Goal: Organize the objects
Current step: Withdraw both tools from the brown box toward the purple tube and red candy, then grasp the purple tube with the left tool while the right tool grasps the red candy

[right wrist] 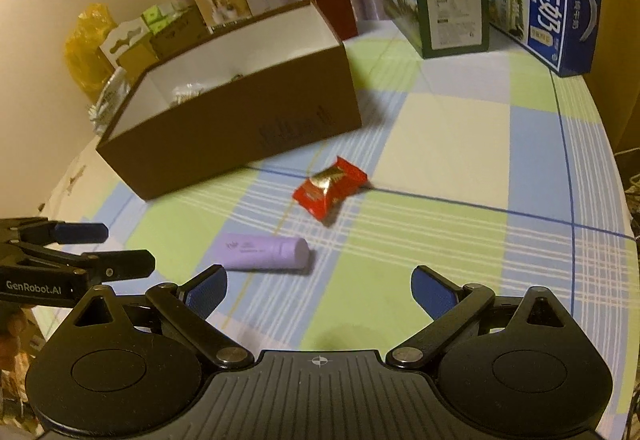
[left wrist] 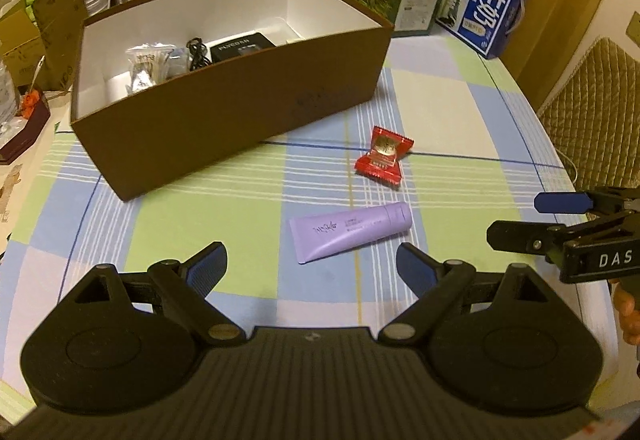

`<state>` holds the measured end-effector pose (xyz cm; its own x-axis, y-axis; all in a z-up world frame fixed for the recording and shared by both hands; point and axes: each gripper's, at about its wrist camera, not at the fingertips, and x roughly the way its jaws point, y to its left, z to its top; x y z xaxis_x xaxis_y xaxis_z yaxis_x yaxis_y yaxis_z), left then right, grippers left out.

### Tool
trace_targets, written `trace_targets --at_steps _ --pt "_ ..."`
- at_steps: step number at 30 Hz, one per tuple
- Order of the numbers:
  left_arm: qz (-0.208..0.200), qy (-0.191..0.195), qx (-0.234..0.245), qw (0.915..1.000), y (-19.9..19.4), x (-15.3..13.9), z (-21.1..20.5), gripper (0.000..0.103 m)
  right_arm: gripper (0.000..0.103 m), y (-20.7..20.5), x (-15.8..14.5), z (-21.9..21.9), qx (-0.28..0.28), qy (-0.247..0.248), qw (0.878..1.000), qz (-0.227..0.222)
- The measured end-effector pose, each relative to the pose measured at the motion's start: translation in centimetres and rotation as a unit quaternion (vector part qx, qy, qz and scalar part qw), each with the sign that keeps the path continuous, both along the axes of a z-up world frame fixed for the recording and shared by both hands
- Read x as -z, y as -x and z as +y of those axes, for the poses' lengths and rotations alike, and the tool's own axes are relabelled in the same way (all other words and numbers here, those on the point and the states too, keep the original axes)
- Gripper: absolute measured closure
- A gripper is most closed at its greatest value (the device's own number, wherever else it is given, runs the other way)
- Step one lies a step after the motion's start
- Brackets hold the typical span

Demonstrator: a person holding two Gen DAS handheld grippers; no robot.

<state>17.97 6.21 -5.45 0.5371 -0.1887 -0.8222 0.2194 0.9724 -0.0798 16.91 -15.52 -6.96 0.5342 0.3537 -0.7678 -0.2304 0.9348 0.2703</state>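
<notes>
Both claws gape empty: the left claw (left wrist: pixel 312 260) has the purple tube (left wrist: pixel 352 232) just ahead; centre it crosswise between the fingers, then carry it to the brown box (left wrist: pixel 224 119) beyond.

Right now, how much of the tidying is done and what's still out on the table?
Partly done: the brown box already holds a foil packet, a black cable and a black device. Nothing is in hand: the left claw and right claw are both open and empty. Still left on the tablecloth: the purple tube and the red candy.
</notes>
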Motion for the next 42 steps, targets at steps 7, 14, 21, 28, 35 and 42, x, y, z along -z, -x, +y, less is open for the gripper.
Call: trace_targets --at_steps 7,14,21,28,35,42 --pt "0.008 0.001 0.039 0.9992 -1.2 1.8 -0.6 0.014 0.007 -0.3 1.6 -0.5 0.013 0.018 1.000 0.016" --pt "0.008 -0.014 0.102 0.9946 -3.2 4.1 -2.1 0.018 0.007 -0.8 2.7 -1.5 0.043 0.020 0.998 0.033" --pt "0.000 -0.054 0.182 0.9818 -5.1 6.6 -4.4 0.027 0.007 -1.1 3.3 -2.7 0.074 0.021 0.996 0.046" --pt "-0.006 -0.069 0.238 0.9687 -6.1 8.0 -5.9 0.035 0.007 -1.4 3.8 -3.5 0.096 0.022 0.993 0.058" --pt "0.018 -0.055 0.233 0.9706 -7.1 8.9 -5.2 0.072 0.007 -2.2 4.1 -3.1 0.100 0.024 0.993 0.061" --pt "0.028 -0.036 0.145 0.9885 -7.7 8.7 -1.4 0.072 0.007 -4.4 4.3 -1.3 0.076 0.024 0.995 0.053"
